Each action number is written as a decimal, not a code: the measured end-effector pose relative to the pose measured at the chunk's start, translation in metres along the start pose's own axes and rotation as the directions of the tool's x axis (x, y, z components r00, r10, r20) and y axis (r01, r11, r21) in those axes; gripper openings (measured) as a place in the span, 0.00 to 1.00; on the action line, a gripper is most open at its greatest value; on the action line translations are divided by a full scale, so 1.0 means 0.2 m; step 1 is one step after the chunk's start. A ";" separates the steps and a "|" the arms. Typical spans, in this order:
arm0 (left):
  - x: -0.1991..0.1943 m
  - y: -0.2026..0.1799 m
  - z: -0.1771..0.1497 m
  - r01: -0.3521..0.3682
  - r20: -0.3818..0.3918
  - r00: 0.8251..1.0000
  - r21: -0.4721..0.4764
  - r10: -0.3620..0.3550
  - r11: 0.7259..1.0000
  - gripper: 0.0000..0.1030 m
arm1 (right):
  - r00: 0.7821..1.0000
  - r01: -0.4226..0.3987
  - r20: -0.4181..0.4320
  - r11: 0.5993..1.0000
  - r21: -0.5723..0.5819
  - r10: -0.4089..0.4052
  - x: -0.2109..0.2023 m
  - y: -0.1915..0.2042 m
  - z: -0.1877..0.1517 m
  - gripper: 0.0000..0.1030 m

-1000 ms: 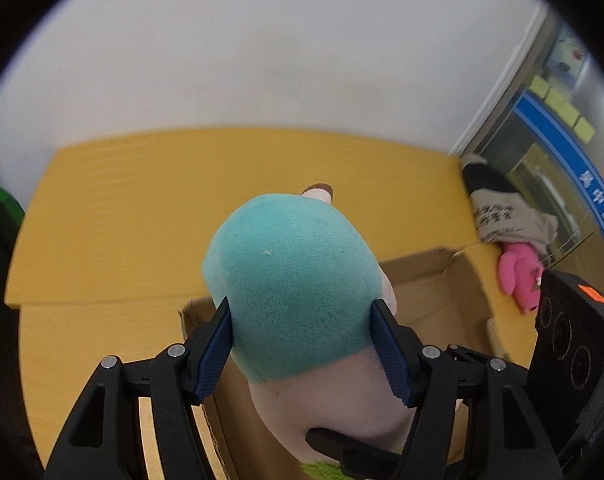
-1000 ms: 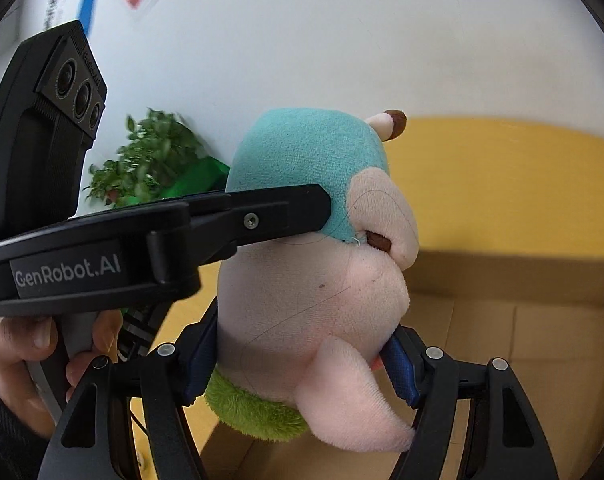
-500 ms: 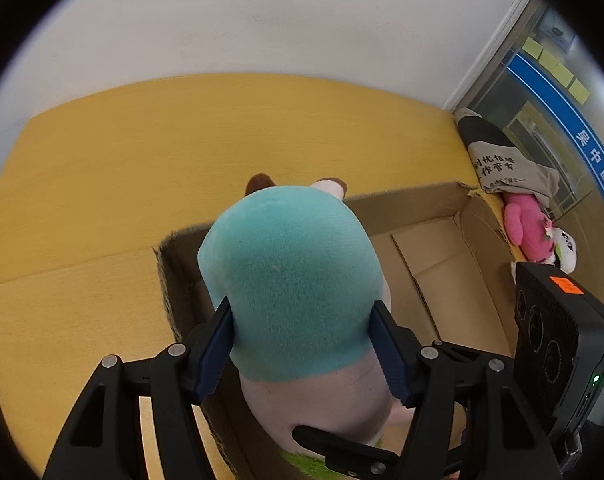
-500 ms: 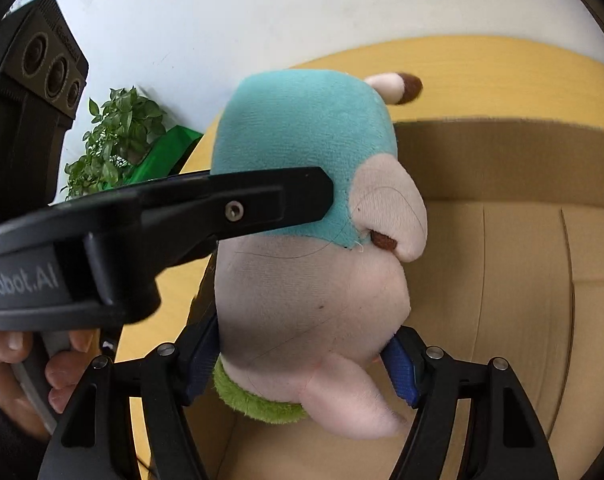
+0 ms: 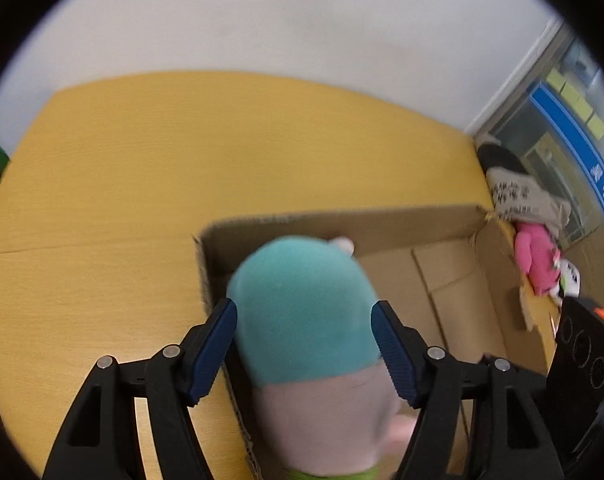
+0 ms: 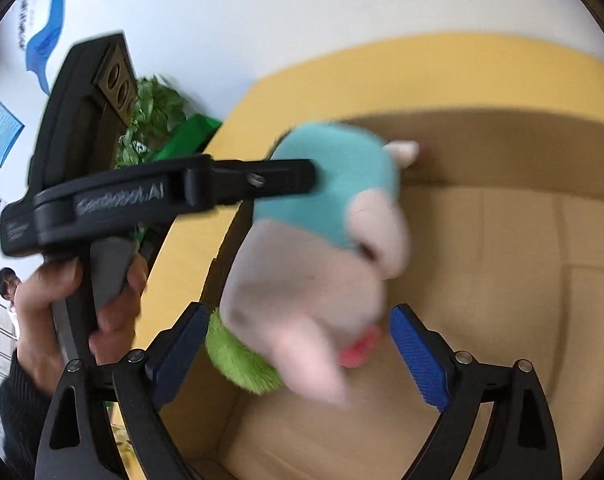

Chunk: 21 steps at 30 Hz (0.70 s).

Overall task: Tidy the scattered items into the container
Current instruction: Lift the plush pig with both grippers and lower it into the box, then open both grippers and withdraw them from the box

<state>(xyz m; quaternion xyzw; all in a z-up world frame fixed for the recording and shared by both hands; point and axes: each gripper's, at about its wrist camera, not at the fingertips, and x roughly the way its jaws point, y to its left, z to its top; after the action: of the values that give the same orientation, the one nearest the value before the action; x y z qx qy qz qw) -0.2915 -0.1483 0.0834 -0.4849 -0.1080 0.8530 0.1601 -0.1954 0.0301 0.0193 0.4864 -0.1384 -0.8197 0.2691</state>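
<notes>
Hanging upright above the cardboard box point(image 6: 501, 264), near its left wall, the plush toy point(image 6: 321, 240) sits between both grippers. The right gripper point(image 6: 298, 352) is opening, its pads already clear of the toy's body; the left gripper point(image 5: 303, 344), opening too, looks barely touching the teal head. Below, the box floor lies bare.

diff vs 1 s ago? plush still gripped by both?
The plush has come down into the box. Both grippers' jaws are opening: the right gripper shows clear gaps between its pads and the plush, so it has let go; the left gripper pads are just off the teal head. The pink toy beside the box stayed put.
</notes>
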 end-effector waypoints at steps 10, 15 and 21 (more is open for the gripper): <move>-0.74 -0.39 -0.34 -0.167 0.349 0.927 0.066 0.134 0.984 0.77 | 0.970 0.184 0.187 0.970 -0.160 -0.153 -0.62 -0.02 -0.49 0.96; -0.95 -0.64 -0.70 -0.236 0.436 0.886 0.132 0.157 0.963 0.78 | 0.925 0.290 0.311 0.934 -0.207 -0.218 -0.90 0.15 -0.72 0.98; -0.94 -0.87 -1.04 -0.266 0.448 0.874 0.115 0.189 0.957 0.78 | 0.890 0.358 0.366 0.914 -0.192 -0.271 -1.26 0.27 -0.90 0.98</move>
<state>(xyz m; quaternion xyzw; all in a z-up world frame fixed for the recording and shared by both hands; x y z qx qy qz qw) 0.0071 -0.0527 0.1866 -0.2770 -0.0081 0.9582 0.0718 0.0743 0.1376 0.1408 0.3189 0.0058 -0.9333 0.1647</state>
